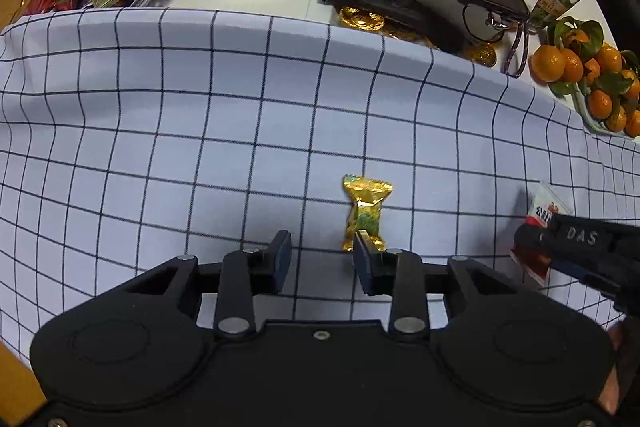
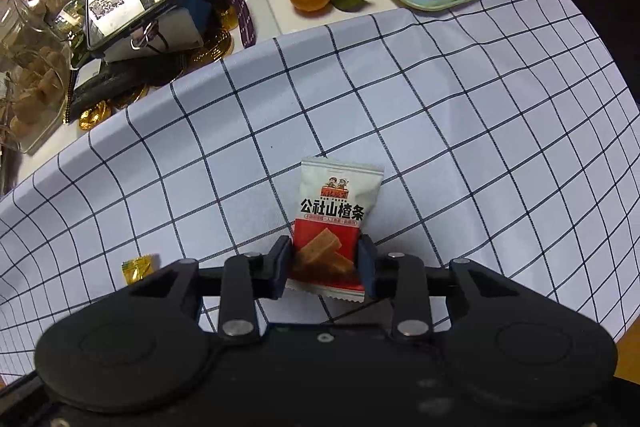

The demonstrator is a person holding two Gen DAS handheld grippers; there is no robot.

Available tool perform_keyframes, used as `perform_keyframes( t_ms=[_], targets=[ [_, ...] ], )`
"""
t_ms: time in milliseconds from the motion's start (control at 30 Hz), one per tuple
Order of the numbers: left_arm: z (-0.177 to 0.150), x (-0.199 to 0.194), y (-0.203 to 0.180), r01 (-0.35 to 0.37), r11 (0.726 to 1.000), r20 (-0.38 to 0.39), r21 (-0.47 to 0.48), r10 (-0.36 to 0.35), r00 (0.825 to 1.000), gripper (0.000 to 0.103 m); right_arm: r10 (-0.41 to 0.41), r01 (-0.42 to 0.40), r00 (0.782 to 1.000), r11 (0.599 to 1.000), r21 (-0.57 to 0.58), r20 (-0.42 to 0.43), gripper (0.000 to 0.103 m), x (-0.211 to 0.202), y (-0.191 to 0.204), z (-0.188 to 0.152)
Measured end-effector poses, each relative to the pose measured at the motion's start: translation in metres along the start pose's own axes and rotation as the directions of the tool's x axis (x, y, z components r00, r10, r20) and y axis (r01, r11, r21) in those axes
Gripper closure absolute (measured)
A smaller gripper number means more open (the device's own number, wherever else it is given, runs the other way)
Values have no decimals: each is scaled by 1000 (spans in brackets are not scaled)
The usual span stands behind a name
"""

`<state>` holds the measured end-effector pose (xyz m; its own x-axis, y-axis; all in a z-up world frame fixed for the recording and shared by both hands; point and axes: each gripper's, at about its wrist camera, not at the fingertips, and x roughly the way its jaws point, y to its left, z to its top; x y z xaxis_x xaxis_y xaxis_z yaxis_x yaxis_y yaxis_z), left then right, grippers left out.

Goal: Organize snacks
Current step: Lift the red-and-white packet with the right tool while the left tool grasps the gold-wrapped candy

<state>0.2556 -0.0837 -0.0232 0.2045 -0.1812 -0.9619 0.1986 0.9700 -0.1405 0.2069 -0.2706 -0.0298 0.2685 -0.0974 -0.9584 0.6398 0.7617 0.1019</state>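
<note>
Two snacks lie on the checked cloth point(image 1: 160, 107). My gold-foil candy point(image 1: 366, 213) has twisted, crinkled ends, its long axis running near to far, its near end just past my left gripper point(image 1: 322, 253), whose fingers stand apart with nothing between them. My right gripper point(image 2: 325, 261) is clamped on the red lower half of a white-and-red hawthorn-strip packet point(image 2: 334, 223), which points away from me, its white top far. Both grippers angle down over the cloth.
</note>
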Motion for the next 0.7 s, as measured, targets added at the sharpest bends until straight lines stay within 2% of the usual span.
perform_keyframes(
  t_ms=[167, 400, 667, 700],
  targets=[
    [8, 9, -12, 41, 999, 26, -21, -40, 999, 59, 34, -34, 999, 999, 22, -4, 68, -15, -18, 2],
    [12, 20, -24, 18, 1000, 33, -5, -18, 999, 59, 7, -7, 999, 1000, -9, 49, 68, -30, -30, -5],
    [13, 37, -30, -57, 998, 12, 16, 57, 998, 59, -1, 8, 994, 998, -63, 113, 68, -42, -27, -10],
    [14, 38, -30, -56, 998, 12, 15, 56, 998, 62, 3, 3, 994, 998, -64, 107, 68, -42, -27, -10]
  ],
)
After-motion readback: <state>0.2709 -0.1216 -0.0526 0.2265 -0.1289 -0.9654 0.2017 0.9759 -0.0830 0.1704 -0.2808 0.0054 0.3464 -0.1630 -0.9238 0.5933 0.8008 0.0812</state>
